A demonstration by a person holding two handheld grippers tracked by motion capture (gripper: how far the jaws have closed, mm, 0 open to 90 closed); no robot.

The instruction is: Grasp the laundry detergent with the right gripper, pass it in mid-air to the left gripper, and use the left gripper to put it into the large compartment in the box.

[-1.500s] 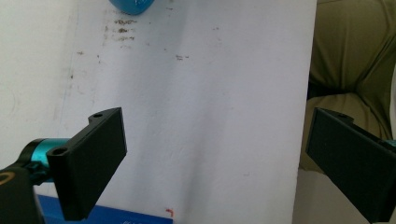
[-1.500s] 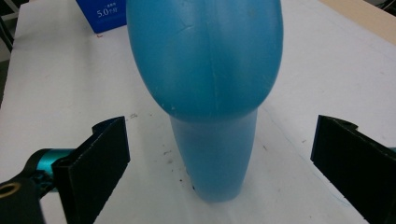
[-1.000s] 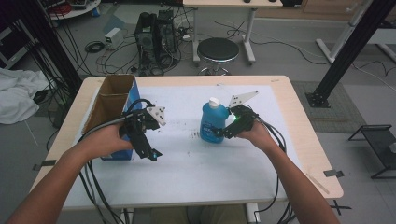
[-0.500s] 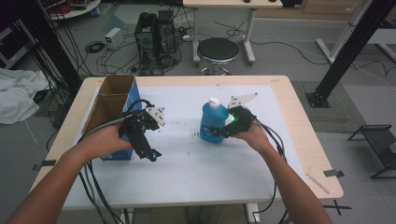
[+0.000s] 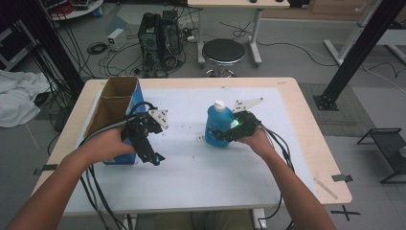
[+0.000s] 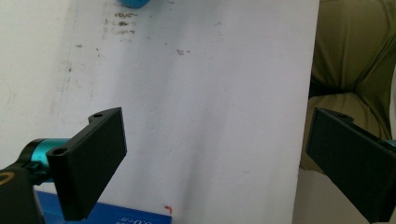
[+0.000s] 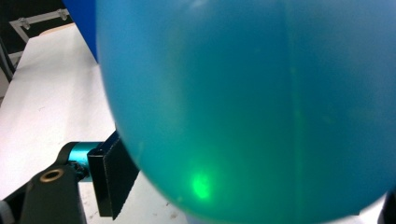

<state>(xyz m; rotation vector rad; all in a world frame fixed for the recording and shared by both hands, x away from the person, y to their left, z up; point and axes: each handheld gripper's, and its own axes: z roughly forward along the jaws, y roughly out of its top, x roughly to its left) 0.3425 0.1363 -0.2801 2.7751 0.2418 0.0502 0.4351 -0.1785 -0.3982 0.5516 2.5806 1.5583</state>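
The right hand-held gripper (image 5: 226, 135) clamps the upright blue bottle (image 5: 218, 125) on the desk (image 5: 297, 120), probably for lifting, while the left hand-held gripper (image 5: 152, 155) hangs open.

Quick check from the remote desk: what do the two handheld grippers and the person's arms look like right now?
Both grippers are black. The left gripper has flat rectangular black jaws on teal fittings, a grey three-cornered plate on top and black cables trailing off the near table edge. The right gripper carries a similar plate, a green light and black cables. The forearms are bare, no sleeves visible.
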